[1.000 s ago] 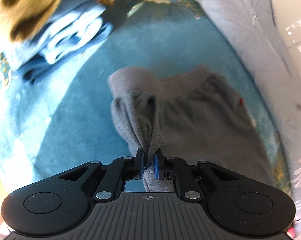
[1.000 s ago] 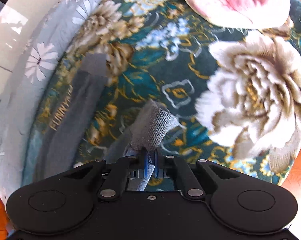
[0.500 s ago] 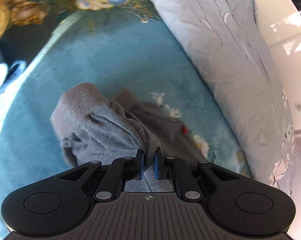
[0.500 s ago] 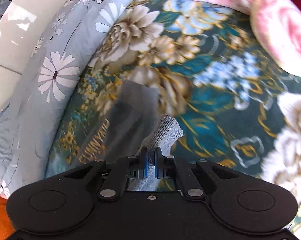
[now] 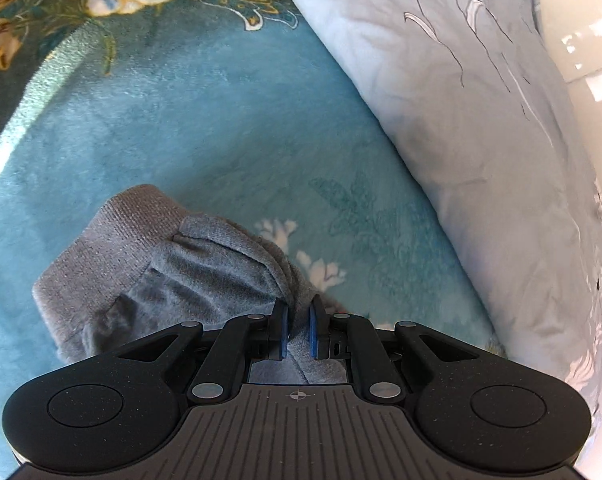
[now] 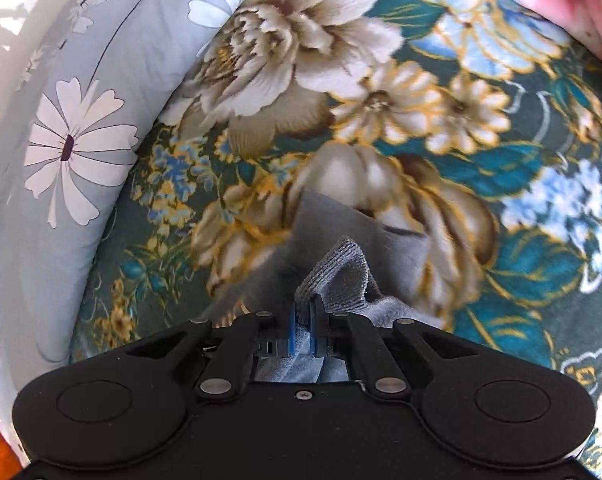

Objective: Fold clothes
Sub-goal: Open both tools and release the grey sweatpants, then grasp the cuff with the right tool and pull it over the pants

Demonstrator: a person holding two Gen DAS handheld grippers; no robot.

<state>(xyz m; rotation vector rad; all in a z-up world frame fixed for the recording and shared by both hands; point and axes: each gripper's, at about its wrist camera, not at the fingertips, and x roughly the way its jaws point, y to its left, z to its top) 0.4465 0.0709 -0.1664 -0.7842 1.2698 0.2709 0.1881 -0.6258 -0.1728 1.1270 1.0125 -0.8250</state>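
The left gripper [image 5: 297, 330] is clamped on a bunched fold of the grey sweatpants [image 5: 149, 264], whose ribbed band stands up at about ten o'clock from the jaws, above the teal plush blanket [image 5: 205, 120] on the bed. The right gripper [image 6: 301, 320] is closed on a ribbed grey cuff [image 6: 335, 276] of what looks like the same garment, with more grey cloth trailing toward twelve o'clock over the dark floral blanket [image 6: 441, 128]. So the sweatpants hang lifted between the two grippers, part draped, part out of sight below them.

What could go wrong, as I judge it:
- The left grip holds a thick gather, not a flat edge. Several layers pinched together could let one slide out, and the fold would land crooked.
- The right grip takes only a narrow bite of the cuff. A sharp pull, or the grippers moving apart too far, could tug it free.
- The plush blanket may drag at the fabric as it is laid down, and wrinkles would be trapped in the fold.
- The daisy-print quilt [image 6: 61, 152] rises at nine o'clock of the right gripper, and the pale quilt [image 5: 481, 140] at two o'clock of the left. Cloth swung wide could catch on either.

No writing or brand can be read in either view.
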